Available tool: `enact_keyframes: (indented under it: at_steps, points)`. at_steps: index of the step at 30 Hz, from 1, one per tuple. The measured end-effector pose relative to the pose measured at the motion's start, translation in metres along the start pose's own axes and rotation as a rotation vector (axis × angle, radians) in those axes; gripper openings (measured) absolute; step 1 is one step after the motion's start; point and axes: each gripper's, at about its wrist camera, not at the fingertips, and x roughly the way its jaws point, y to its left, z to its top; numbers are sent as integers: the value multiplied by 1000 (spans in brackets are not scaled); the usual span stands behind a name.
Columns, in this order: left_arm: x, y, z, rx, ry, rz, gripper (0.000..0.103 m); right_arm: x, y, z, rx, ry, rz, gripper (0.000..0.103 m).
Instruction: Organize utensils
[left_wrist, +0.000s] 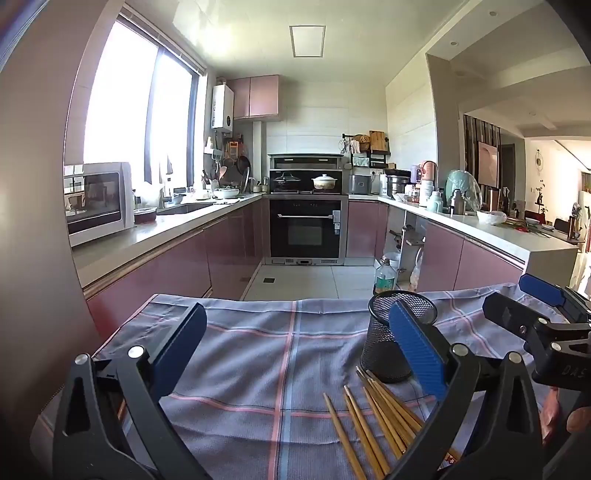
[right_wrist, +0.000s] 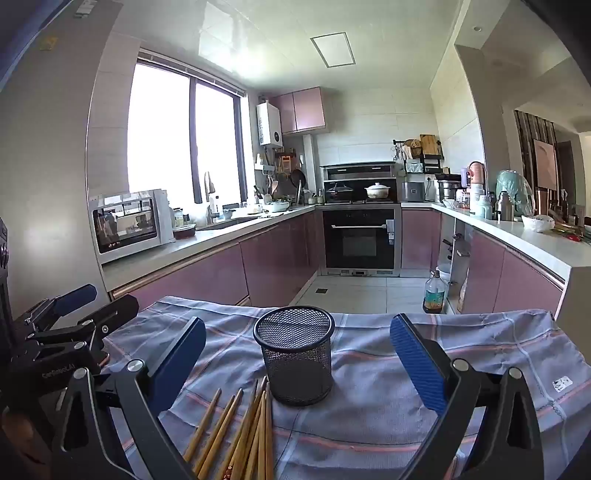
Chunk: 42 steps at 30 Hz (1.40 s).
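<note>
Kitchen: U-shaped run of pink cabinets around a tiled floor; oven (left_wrist: 305, 227) at 12 o'clock in both views, window (right_wrist: 181, 136) at 10 o'clock.
Bench: covered by a blue checked cloth (left_wrist: 258, 354) with pink and pale lines, filling the lower half of each view.
Microwave (right_wrist: 127, 225): white, on the side counter at 9 o'clock, below the window.
Left tongs (left_wrist: 295, 350): jaws wide apart, nothing between the blue pads; bare cloth lies beneath them. In the right wrist view they appear at 9 o'clock (right_wrist: 92, 306), beside the right tongs.
Right tongs (right_wrist: 297, 358): jaws wide apart, gripping nothing; the cup stands on the cloth between and beyond the pads, touching neither. In the left wrist view they show at 3 o'clock (left_wrist: 517, 295).
Cup (right_wrist: 295, 354): black wire mesh, upright and empty, on the cloth; at 4 o'clock in the left wrist view, partly behind the right-hand pad there.
Bottle (right_wrist: 434, 291): on the floor at 2 o'clock, by the open lower cabinet.
Chopsticks (right_wrist: 240, 432): loose bundle of brown sticks lying flat on the cloth, at 7 o'clock of the cup, tips just beside its base; at 5 o'clock in the left wrist view (left_wrist: 373, 424).
</note>
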Motion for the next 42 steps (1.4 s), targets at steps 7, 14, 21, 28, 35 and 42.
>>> enact_keyframes:
  at_steps: [7,14,21,28,35,42]
  points:
    - [2,-2,0,-2,4,0,97,-1,2,-1,-2,-5,2,96]
    - [-5,2,8,-9,-3,-1,97,0,1,0,0,-8,8,96]
    - [-6,3,9,-9,-6,0,97,-2,2,0,4,-14,12,96]
    - [-6,3,7,-10,-9,0,97,-2,1,-1,1,-15,16,96]
    - [-6,2,7,-10,-10,-1,97,-2,-1,-1,5,-17,20,96]
    - [-6,6,7,-9,-10,0,97,-3,-2,0,7,-24,22,96]
